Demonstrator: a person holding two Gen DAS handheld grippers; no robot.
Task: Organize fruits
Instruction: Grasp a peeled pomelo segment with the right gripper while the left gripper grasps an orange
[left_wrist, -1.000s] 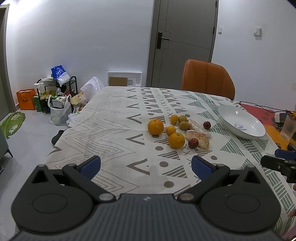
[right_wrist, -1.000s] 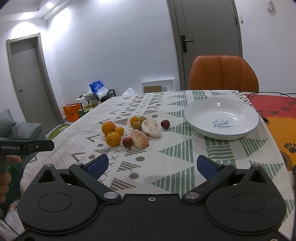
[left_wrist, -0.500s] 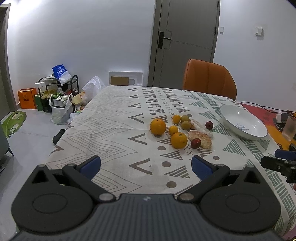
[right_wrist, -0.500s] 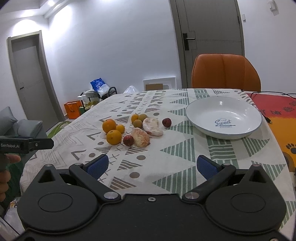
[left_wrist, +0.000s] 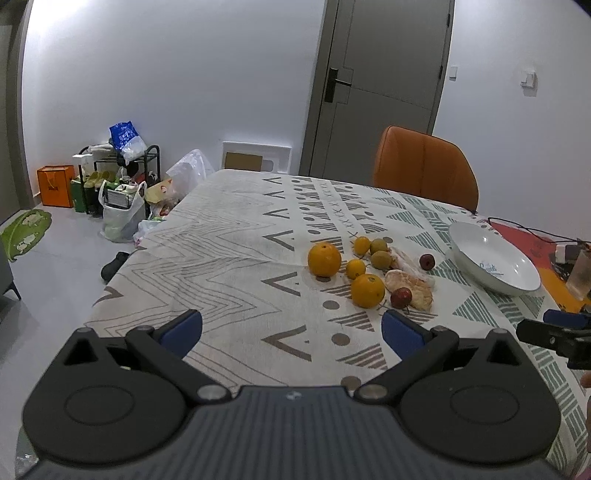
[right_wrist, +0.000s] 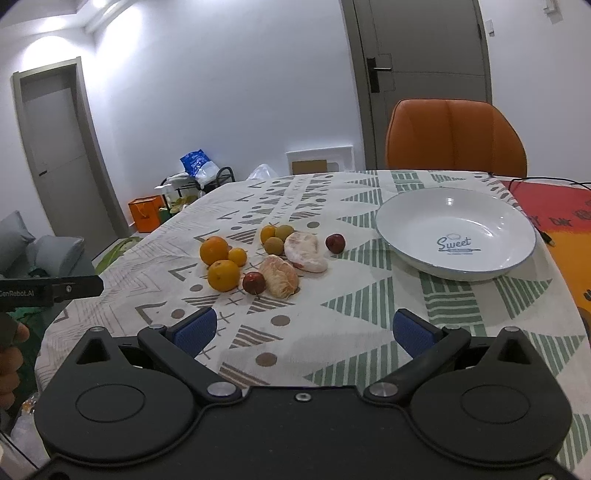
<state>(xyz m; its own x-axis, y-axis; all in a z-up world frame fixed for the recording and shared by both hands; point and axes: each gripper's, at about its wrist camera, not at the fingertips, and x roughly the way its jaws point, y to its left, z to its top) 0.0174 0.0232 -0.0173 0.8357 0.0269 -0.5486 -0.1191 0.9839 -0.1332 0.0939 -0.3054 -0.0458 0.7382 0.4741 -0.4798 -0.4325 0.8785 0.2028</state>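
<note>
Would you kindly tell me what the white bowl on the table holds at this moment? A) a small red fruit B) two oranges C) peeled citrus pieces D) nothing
D: the white bowl shows only its bare inside with the "Sweet" print, while all the fruit, such as the nearest orange, lies on the tablecloth beside it.

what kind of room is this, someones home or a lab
Most likely a home dining area: a table with a patterned tablecloth, an orange dining chair pulled up to it, and a rack of shoes and shopping bags by the wall near an interior door.
</note>
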